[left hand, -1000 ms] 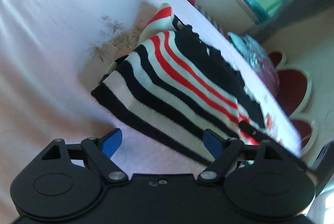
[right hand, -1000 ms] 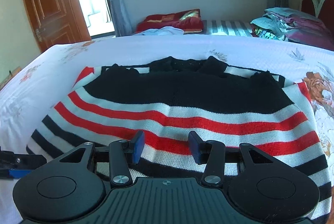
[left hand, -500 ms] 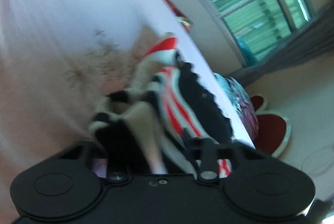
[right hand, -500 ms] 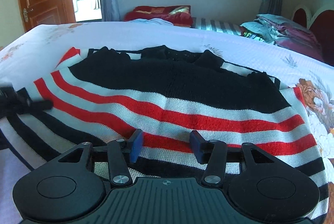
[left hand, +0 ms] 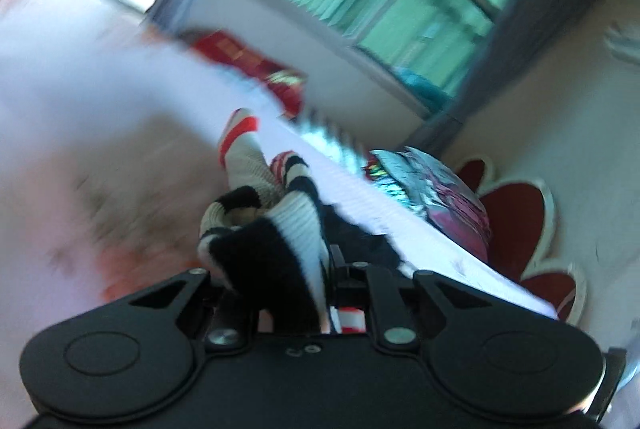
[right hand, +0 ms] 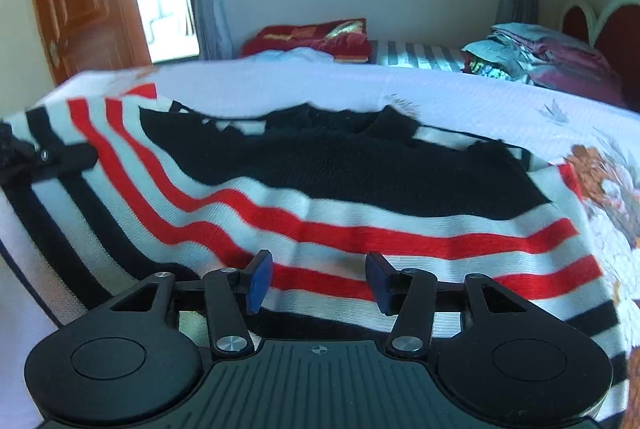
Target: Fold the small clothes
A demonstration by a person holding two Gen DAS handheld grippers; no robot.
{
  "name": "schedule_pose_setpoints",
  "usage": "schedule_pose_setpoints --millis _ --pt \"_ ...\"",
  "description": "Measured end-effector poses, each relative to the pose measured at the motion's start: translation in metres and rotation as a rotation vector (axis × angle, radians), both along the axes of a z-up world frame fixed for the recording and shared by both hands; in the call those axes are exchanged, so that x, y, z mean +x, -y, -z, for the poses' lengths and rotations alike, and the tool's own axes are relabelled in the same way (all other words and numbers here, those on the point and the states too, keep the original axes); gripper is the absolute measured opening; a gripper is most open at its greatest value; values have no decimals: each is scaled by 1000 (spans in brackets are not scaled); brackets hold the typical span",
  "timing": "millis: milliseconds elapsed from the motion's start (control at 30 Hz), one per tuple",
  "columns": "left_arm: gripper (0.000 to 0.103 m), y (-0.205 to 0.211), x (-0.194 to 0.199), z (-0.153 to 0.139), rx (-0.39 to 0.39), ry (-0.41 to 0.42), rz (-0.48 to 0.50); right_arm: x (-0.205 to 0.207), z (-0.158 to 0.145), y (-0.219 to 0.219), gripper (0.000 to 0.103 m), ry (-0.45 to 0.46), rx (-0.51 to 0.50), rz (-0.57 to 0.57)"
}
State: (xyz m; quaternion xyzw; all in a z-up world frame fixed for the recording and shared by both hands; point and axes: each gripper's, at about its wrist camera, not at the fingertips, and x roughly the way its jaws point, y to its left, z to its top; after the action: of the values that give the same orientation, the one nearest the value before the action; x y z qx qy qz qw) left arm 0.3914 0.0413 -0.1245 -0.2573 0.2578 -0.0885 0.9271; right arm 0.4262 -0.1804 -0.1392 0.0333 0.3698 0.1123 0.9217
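A small knit sweater (right hand: 360, 197) with black, white and red stripes lies on the white bed (right hand: 440, 85). My left gripper (left hand: 304, 269) is shut on the sweater's left hem corner (left hand: 272, 229) and holds it bunched and raised; its fingers are hidden by the cloth. The left gripper also shows in the right wrist view (right hand: 60, 159), lifting the left edge. My right gripper (right hand: 318, 279) is open, with its blue pads (right hand: 258, 283) hovering just over the lower stripes at the near hem.
A red cushion (right hand: 312, 37) and a stack of folded clothes (right hand: 540, 57) lie at the far side of the bed. A red headboard (right hand: 600, 25) stands at the right. A wooden door (right hand: 84, 1) is at the back left.
My left gripper went from open beside the hem to shut on the sweater's left corner and has raised it. My right gripper has stayed open over the near hem.
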Motion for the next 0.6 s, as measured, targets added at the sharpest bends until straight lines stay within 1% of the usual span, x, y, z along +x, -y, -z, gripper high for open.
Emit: schedule_pose_setpoints --millis 100,167,233,333,400,433,467,500,533,567,600 --pt "14 47 1 -28 91 71 84 -6 -10 31 51 5 56 22" --pt "14 83 5 -37 148 102 153 -11 -16 55 51 10 69 45" --pt "14 124 10 -38 215 122 233 -17 -21 81 51 17 71 78" --pt "14 179 14 -26 296 122 348 -27 -22 124 51 2 78 142" --pt "14 215 13 -5 384 105 416 -33 -19 150 51 -22 84 187" --pt "15 227 11 6 416 87 445 -36 -18 161 51 -33 84 205" --pt "19 238 9 17 448 57 478 -39 -18 171 51 -37 85 220" --pt "23 244 3 28 486 40 490 -43 -19 179 51 -38 88 230" --pt "24 249 -3 34 520 37 502 -45 -20 187 51 -39 98 235" --pt "29 253 -8 37 549 43 515 -48 -23 193 51 -39 115 236" --pt "36 256 -14 38 575 56 524 -49 -26 199 51 -39 140 235"
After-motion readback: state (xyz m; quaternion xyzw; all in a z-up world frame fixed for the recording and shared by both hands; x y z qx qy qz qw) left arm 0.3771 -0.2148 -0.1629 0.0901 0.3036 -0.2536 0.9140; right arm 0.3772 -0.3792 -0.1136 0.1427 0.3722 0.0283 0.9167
